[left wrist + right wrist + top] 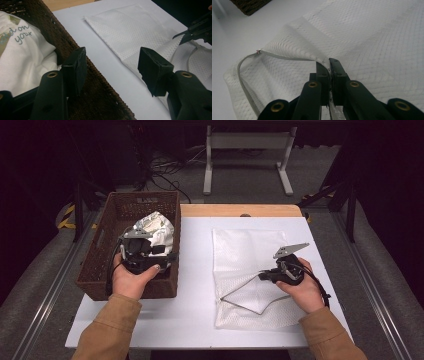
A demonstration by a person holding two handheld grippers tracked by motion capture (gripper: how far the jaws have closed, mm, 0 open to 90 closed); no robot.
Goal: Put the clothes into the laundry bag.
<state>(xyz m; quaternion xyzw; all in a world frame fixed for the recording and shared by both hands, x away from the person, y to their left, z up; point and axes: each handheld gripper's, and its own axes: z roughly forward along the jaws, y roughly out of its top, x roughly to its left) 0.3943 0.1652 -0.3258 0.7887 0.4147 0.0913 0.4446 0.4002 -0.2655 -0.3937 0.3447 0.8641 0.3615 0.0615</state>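
A white mesh laundry bag (245, 250) lies flat on the white table, right of centre. My right gripper (262, 276) is shut on the bag's upper zip edge (287, 58) and holds it raised, so the mouth gapes toward the left. In the right gripper view its jaws (329, 66) pinch the mesh fold. A brown wicker basket (100, 255) stands at the left with a white printed garment (155, 227) inside. My left gripper (167, 255) hovers over the basket's right wall, open with nothing between its fingers (75, 67). The garment (22, 62) lies left of those jaws.
The white tabletop (195, 270) runs bare between basket and bag, with a wooden strip (240, 210) along its far edge. Beyond the table, a white metal frame (247, 150) and cables sit on the dark floor.
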